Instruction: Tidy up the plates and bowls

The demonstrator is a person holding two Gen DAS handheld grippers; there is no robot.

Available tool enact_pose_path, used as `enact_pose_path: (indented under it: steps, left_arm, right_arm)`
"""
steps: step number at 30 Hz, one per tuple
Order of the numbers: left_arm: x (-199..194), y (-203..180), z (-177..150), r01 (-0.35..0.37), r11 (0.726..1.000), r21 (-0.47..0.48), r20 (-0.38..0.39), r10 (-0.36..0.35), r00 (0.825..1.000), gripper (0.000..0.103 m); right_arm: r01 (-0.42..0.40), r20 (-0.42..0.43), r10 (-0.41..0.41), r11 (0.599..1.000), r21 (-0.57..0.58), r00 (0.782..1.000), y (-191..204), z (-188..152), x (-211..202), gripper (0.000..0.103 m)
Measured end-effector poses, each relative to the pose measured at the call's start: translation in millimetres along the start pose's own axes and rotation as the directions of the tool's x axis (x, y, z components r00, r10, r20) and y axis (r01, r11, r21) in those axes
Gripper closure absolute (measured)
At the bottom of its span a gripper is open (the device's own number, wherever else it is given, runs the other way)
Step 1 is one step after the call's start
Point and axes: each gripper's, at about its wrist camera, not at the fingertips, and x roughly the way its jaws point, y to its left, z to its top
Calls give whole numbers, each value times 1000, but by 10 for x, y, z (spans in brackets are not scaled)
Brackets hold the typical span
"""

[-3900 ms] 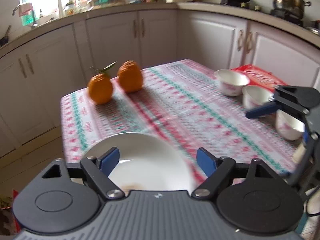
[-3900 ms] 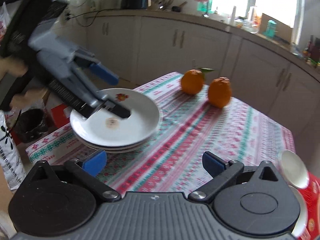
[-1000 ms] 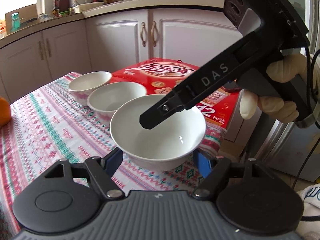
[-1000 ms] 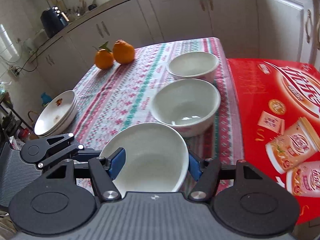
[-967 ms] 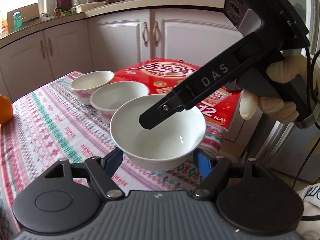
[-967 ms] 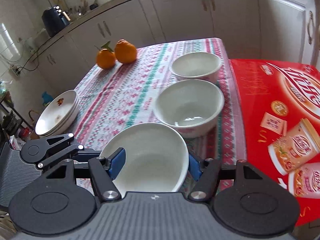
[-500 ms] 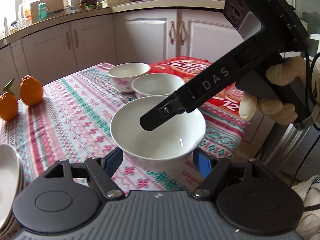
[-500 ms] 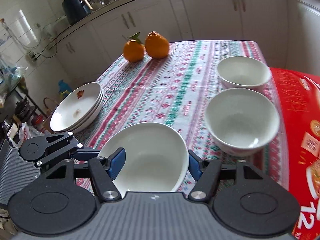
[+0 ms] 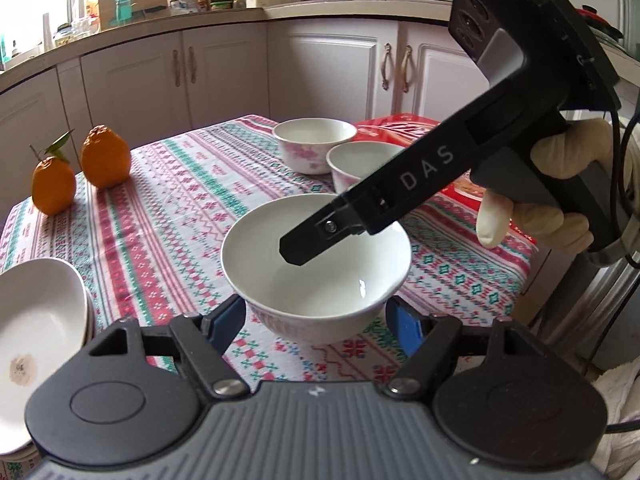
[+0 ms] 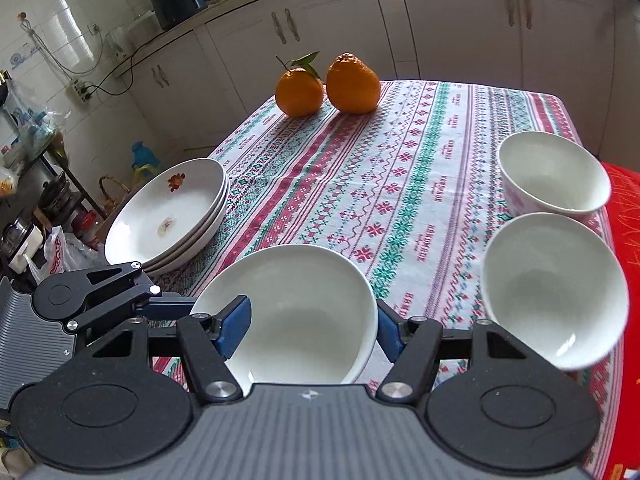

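Observation:
A white bowl sits between the blue pads of my left gripper, held above the patterned tablecloth. My right gripper also spans this bowl, one pad inside, one outside the rim; its finger reaches into the bowl in the left wrist view. Two more white bowls stand at the table's right side. A stack of white plates lies at the left edge.
Two oranges stand at the far end of the table. A red printed box lies beside the bowls at the right edge. White kitchen cabinets surround the table.
Both grippers have carried the bowl leftward, away from the other two bowls and toward the plate stack, which has come into the left wrist view. The grip on the bowl is unchanged.

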Motion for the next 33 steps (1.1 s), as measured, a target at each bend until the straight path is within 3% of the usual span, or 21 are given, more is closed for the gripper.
enact_pose_path:
  steps: [14, 33]
  left_arm:
    - [66, 190, -46, -23, 1000, -15, -21, 22, 1000, 26]
    - [109, 200, -58, -12, 1000, -11, -27, 11, 1000, 26]
  right_arm:
    - [-22, -20, 22, 1000, -6, 1000, 43, 138, 240, 32]
    - [-11, -27, 11, 1000, 0, 1000, 17, 116, 244, 32]
